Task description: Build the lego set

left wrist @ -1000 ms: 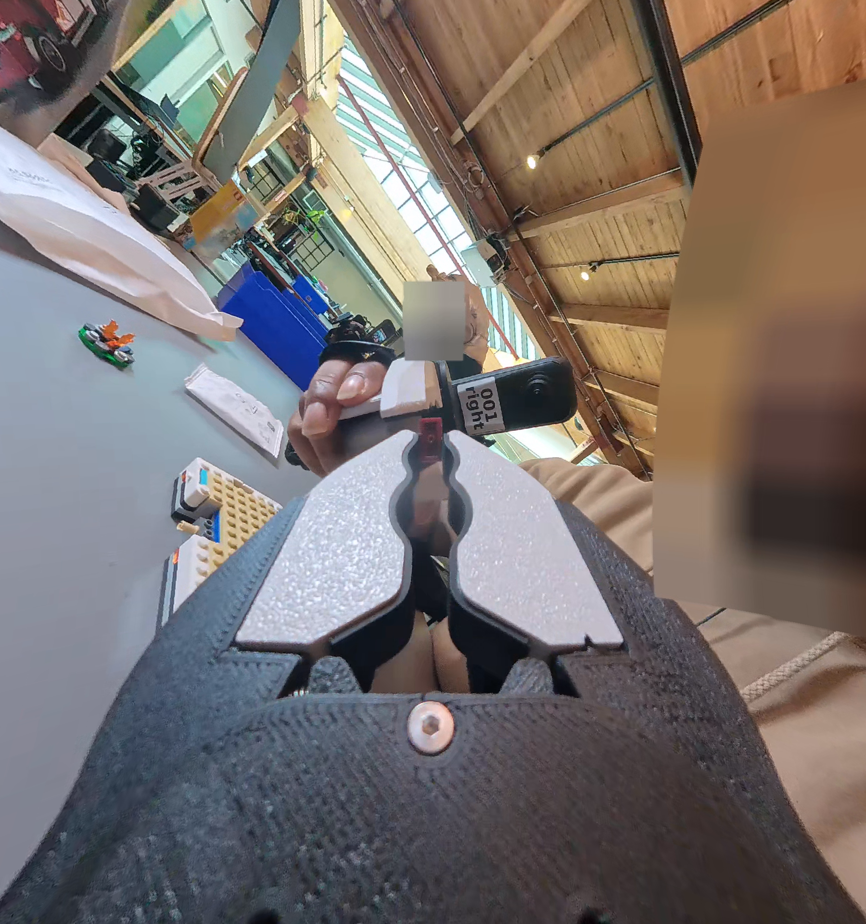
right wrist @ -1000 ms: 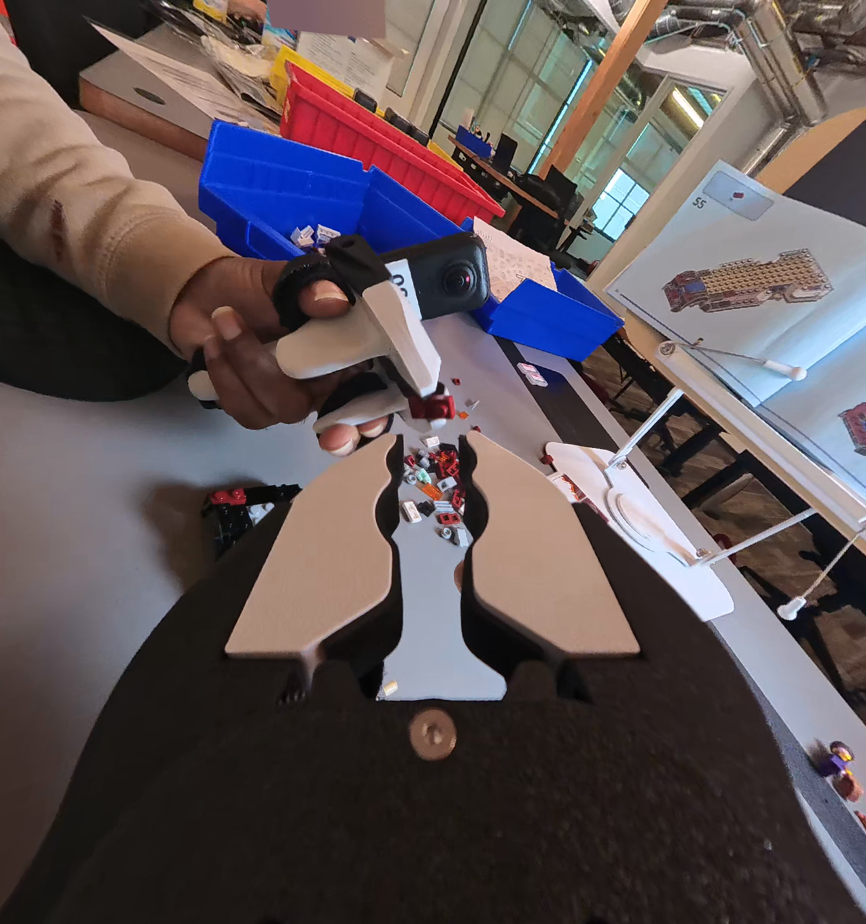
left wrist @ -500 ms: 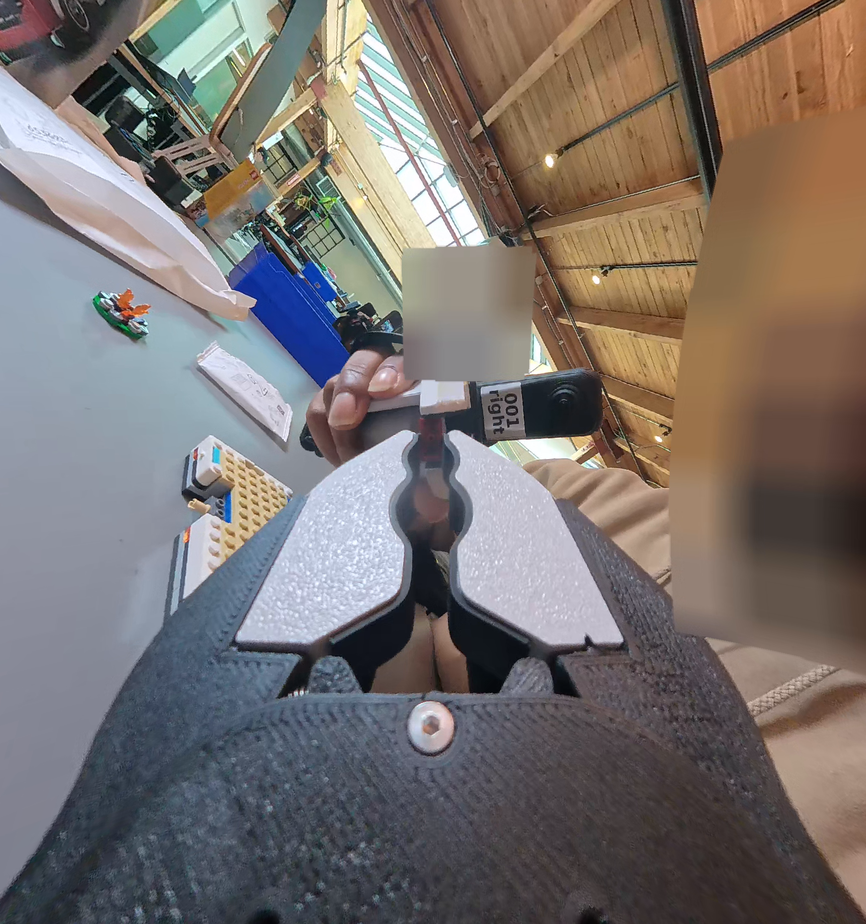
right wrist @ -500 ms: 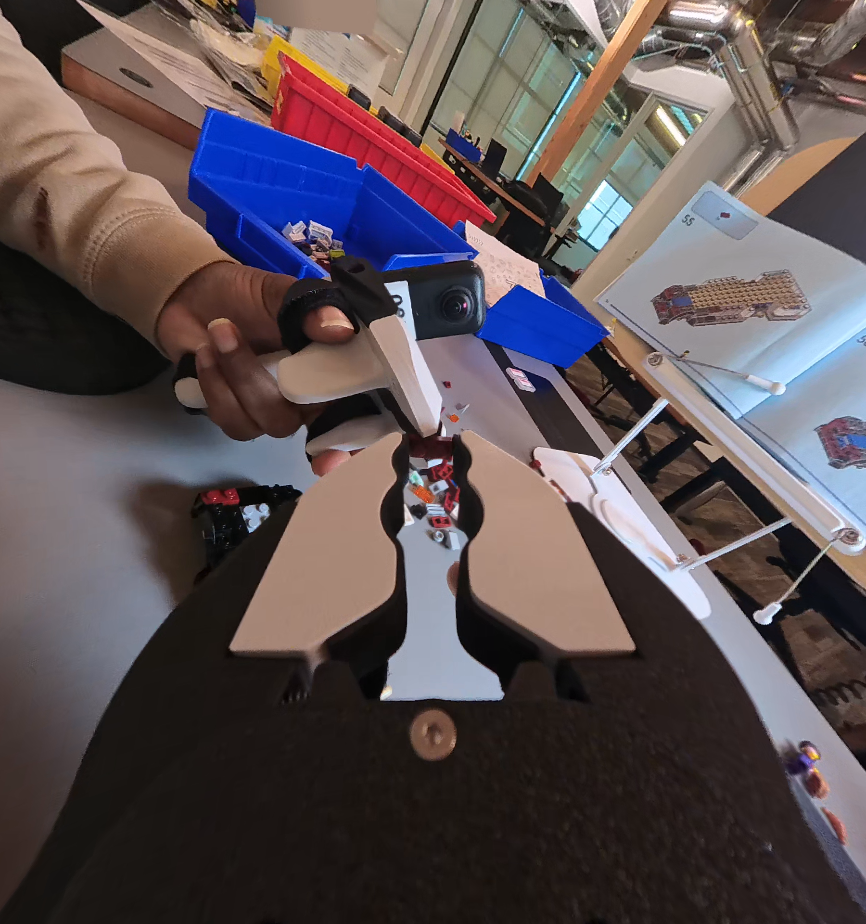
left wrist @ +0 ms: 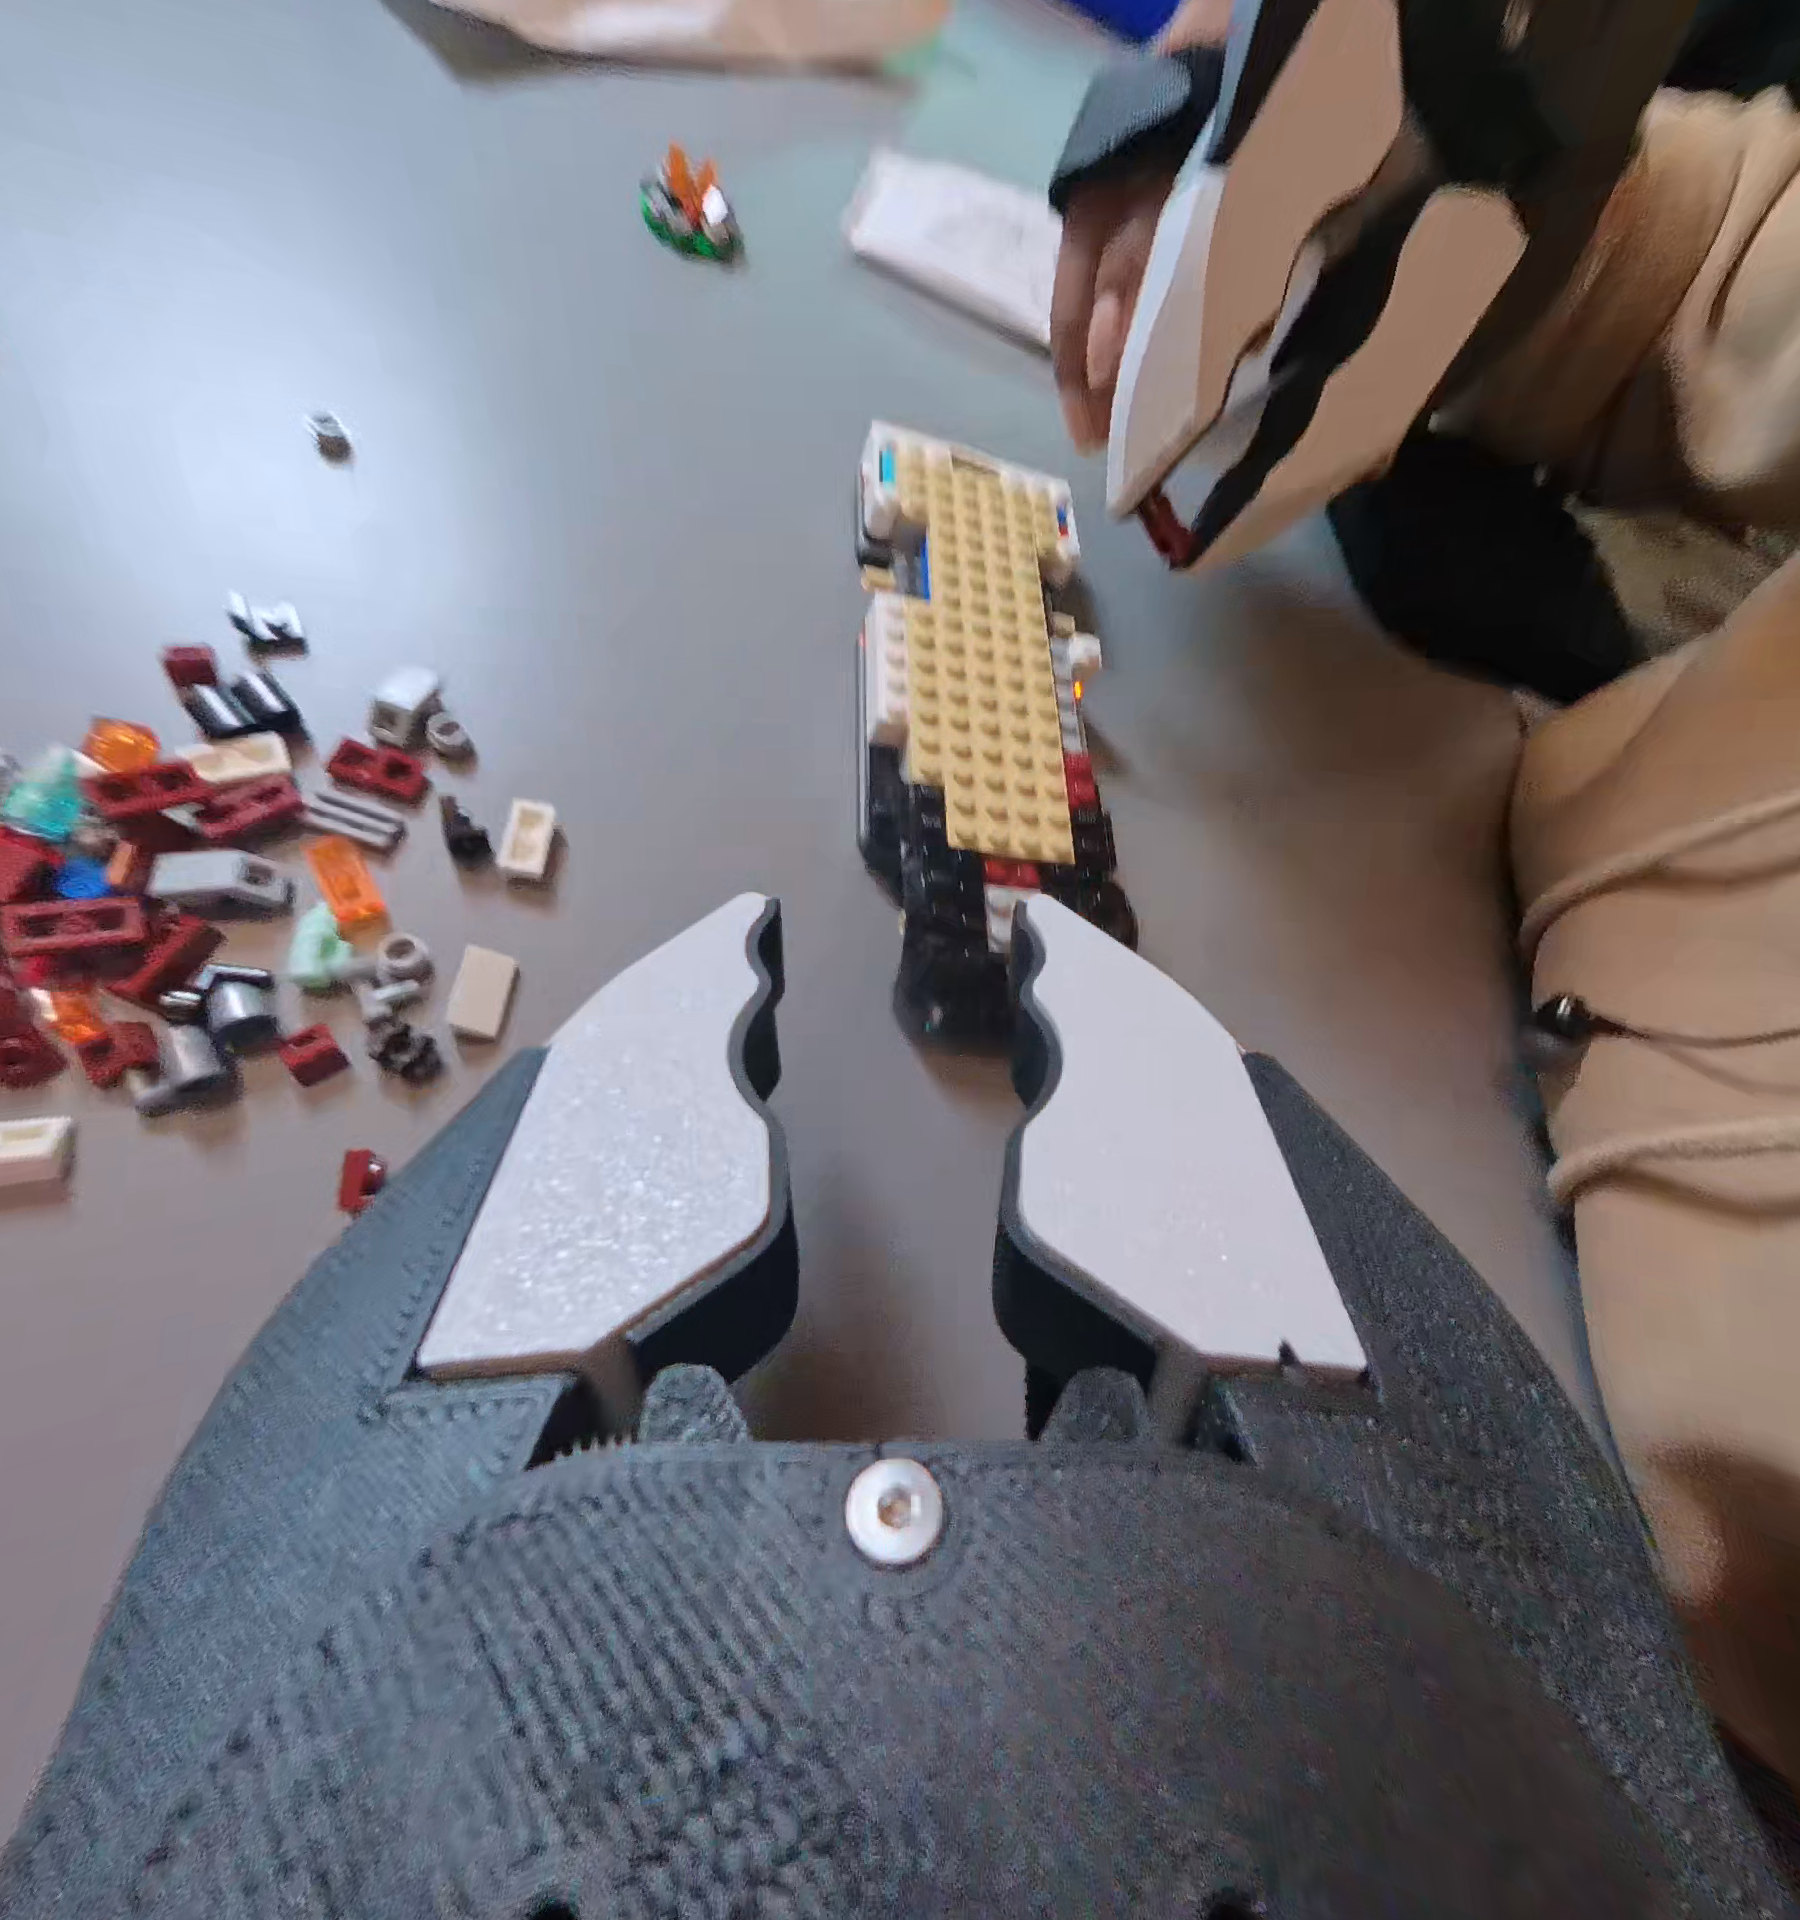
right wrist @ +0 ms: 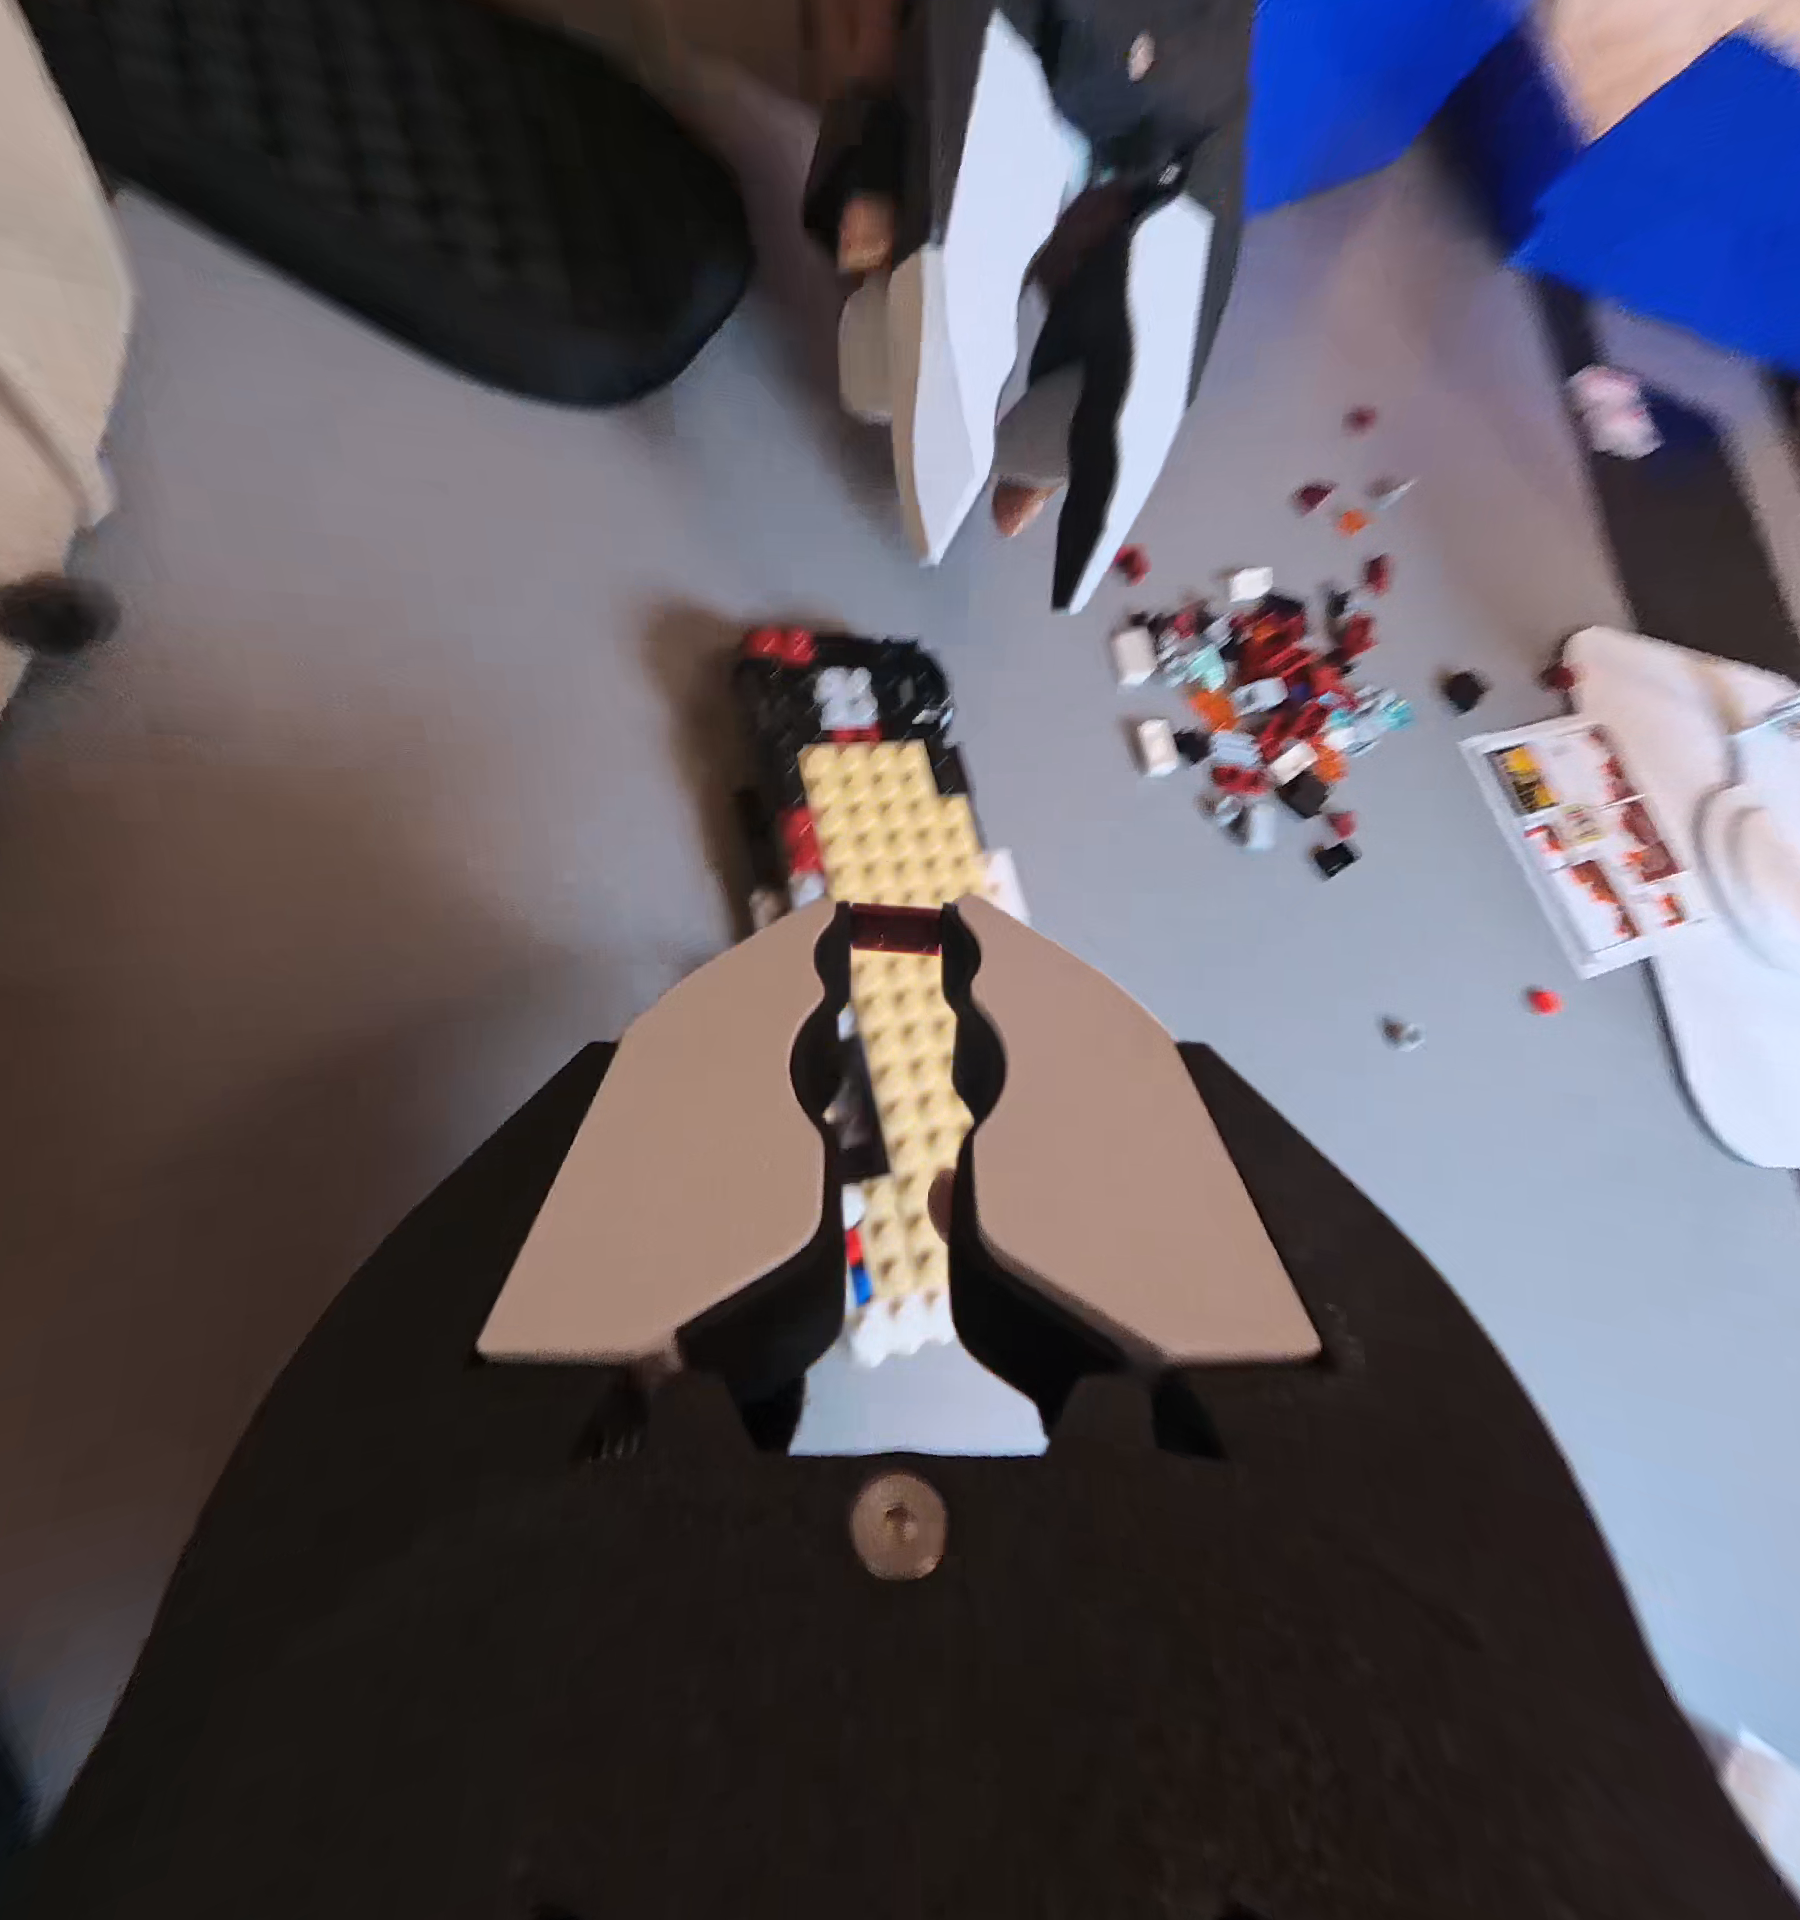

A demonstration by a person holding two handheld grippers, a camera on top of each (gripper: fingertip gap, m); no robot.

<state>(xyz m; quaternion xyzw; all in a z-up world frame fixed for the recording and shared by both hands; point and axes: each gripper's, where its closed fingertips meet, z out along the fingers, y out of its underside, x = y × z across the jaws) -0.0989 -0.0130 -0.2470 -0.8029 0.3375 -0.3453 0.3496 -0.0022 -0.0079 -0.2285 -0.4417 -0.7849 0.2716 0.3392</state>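
Note:
A long brick model (left wrist: 989, 665) with a tan studded top and a black end lies on the grey table. My left gripper (left wrist: 894, 925) is open and empty, hovering just above the model's black end. My right gripper (right wrist: 896, 925) is shut on a small dark red brick (right wrist: 894, 928) and holds it over the model's tan plate (right wrist: 875, 821). The left wrist view shows the right gripper (left wrist: 1166, 530) at the upper right, with the red brick (left wrist: 1166, 520) pinched at its tips. The right wrist view shows the left gripper (right wrist: 1000, 571) open beyond the model.
A pile of loose small bricks (left wrist: 148, 862) lies left of the model; it also shows in the right wrist view (right wrist: 1260, 707). Blue bins (right wrist: 1602, 156), a printed leaflet (right wrist: 1582, 842) and a white stand base (right wrist: 1758, 935) lie beyond. A beige sleeve (left wrist: 1654, 935) is at the right. The left gripper's tips are roughly 10 centimeters from the right gripper's.
Both grippers swung down from facing each other to the table. The left jaws opened and let go of the dark red brick, which now sits in the right gripper's grasp.

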